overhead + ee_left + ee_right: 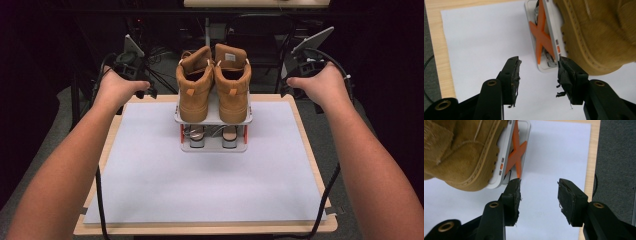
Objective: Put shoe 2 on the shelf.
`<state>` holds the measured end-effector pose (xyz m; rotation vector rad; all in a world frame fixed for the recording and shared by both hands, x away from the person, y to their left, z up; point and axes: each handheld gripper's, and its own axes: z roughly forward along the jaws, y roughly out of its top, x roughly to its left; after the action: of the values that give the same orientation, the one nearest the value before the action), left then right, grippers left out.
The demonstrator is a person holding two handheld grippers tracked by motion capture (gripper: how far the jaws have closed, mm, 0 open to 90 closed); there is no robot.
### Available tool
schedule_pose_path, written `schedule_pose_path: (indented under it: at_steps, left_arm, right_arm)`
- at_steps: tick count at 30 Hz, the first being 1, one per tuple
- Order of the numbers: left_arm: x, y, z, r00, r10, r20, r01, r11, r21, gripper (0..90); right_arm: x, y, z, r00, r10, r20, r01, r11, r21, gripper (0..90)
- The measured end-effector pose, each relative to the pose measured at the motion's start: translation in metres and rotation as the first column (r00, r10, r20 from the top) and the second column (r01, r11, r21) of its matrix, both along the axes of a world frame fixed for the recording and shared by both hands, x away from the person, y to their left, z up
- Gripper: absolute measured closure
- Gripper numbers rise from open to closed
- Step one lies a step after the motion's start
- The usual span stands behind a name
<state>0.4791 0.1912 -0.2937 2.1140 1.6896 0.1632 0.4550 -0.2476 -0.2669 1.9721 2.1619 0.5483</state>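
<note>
A pair of tan suede boots [214,85] stands heels toward me on the top shelf of a small grey two-tier rack [214,145] with orange cross braces. My left gripper [131,65] is held beyond the table's far left, my right gripper [307,62] beyond its far right. In the left gripper view the left gripper [539,62] is open over the mat with nothing between its jaws; the rack's orange brace [541,37] and a boot [599,32] lie just beyond its right jaw. The right gripper [539,182] is open likewise, with the boot [456,152] and brace [516,155] past its left jaw.
A pale mat [200,185] covers the wooden table [310,150]. Another pair of shoes [197,135] sits on the rack's lower shelf. A dark chair [260,35] and cables stand behind the table. Grey carpet [616,157] lies beside the table edge.
</note>
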Motion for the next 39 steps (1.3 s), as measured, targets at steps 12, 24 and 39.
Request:
schedule_pose_path:
  at_steps: [12, 24, 39]
  left_arm:
    - [-0.004, 0.003, -0.037, 0.9980, -0.021, -0.060, 0.024, 0.9988, 0.042, 51.6]
    - [-0.012, 0.004, -0.072, 0.9929, -0.057, -0.105, 0.061, 0.9973, 0.040, 50.0]
    - [-0.037, 0.006, -0.108, 0.9859, -0.121, -0.115, 0.125, 0.9920, 0.020, 47.7]
  right_arm:
    - [0.001, 0.008, -0.042, 0.9984, 0.025, -0.052, -0.026, 0.999, -0.029, 52.4]
    - [-0.009, 0.013, -0.084, 0.9912, 0.072, -0.111, -0.077, 0.996, -0.043, 52.0]
    - [-0.032, 0.025, -0.135, 0.9742, 0.155, -0.164, -0.166, 0.985, -0.055, 50.6]
